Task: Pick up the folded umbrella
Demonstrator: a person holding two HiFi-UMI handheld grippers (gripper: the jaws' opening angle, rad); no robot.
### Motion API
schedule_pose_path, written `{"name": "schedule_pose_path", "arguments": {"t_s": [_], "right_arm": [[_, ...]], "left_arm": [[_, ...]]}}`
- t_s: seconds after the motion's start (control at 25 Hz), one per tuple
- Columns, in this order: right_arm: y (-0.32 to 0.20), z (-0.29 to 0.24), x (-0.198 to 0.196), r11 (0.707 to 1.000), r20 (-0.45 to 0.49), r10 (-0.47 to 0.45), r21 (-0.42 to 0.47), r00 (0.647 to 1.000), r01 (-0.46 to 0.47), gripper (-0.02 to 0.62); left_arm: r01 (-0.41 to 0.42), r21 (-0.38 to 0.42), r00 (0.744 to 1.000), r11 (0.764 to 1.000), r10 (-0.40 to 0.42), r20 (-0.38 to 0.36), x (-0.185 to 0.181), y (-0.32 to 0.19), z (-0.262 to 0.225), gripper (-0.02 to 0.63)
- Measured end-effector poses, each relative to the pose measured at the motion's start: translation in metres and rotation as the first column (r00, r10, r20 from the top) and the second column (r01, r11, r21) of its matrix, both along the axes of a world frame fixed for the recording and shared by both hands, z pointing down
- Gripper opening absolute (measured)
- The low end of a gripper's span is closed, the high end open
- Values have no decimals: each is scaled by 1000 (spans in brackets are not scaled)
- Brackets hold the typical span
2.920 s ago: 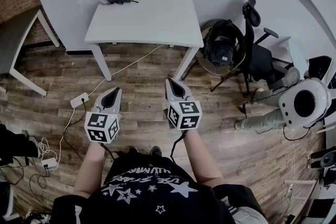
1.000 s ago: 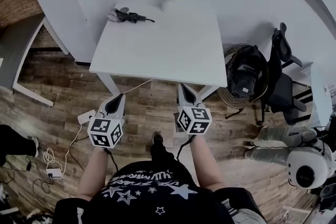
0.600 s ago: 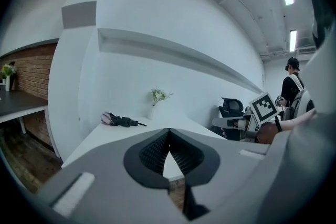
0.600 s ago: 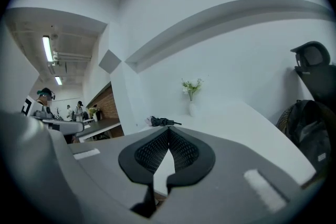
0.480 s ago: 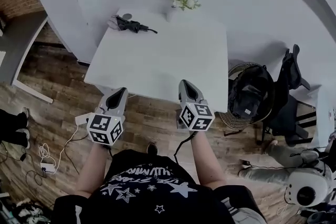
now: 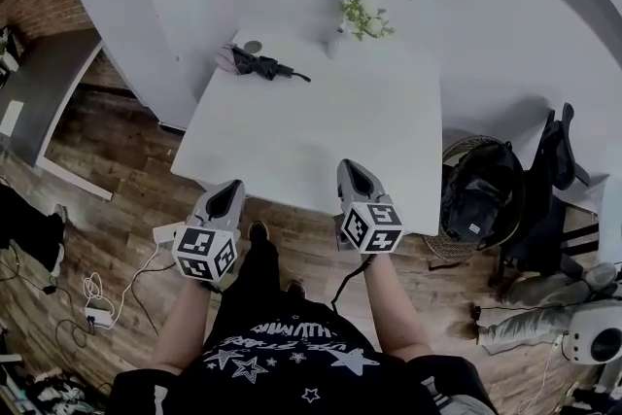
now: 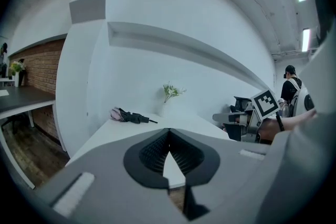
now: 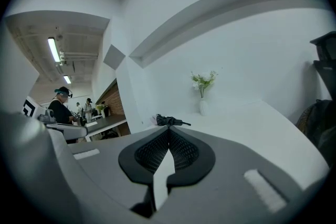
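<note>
The folded umbrella (image 6: 260, 65) is dark with a pink end and lies at the far left corner of the white table (image 6: 292, 141). It shows small and far off in the left gripper view (image 7: 131, 117) and the right gripper view (image 8: 169, 121). My left gripper (image 6: 231, 188) hovers at the table's near edge, shut and empty, its jaws meeting at the tips (image 7: 168, 131). Over the near edge further right, my right gripper (image 6: 352, 168) is likewise shut with nothing in it (image 8: 169, 130). Both point toward the far side, well short of the umbrella.
A small vase of flowers (image 6: 362, 15) stands at the table's far edge by the white wall. A chair holding a dark backpack (image 6: 476, 199) sits right of the table. Cables and a power strip (image 6: 165, 233) lie on the wood floor at left. A grey desk (image 6: 49, 102) is further left.
The table has come nearer in the head view. Both grippers have moved forward from over the floor to its near edge. Their jaws stay as they were.
</note>
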State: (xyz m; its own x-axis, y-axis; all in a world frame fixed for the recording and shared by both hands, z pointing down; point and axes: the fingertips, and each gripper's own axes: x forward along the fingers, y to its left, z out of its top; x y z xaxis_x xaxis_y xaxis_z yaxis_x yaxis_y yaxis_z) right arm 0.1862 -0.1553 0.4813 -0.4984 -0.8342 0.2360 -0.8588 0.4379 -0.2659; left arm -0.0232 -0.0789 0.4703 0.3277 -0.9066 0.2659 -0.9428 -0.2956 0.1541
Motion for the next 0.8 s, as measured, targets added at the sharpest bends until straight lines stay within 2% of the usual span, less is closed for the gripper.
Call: {"name": "schedule_pose_path", "arguments": {"t_s": [0.44,0.8], "right_arm": [[-109,-23,-55,999,-50,-41,35,998,42,17],[-192,-40,-113,992,-118,-115,36,986,120,17]], "left_arm": [[4,64,999,998,-2,-35,-61,-101,-14,3],[21,64,999,998,-19,-29,-112,-189,-26,3]]}}
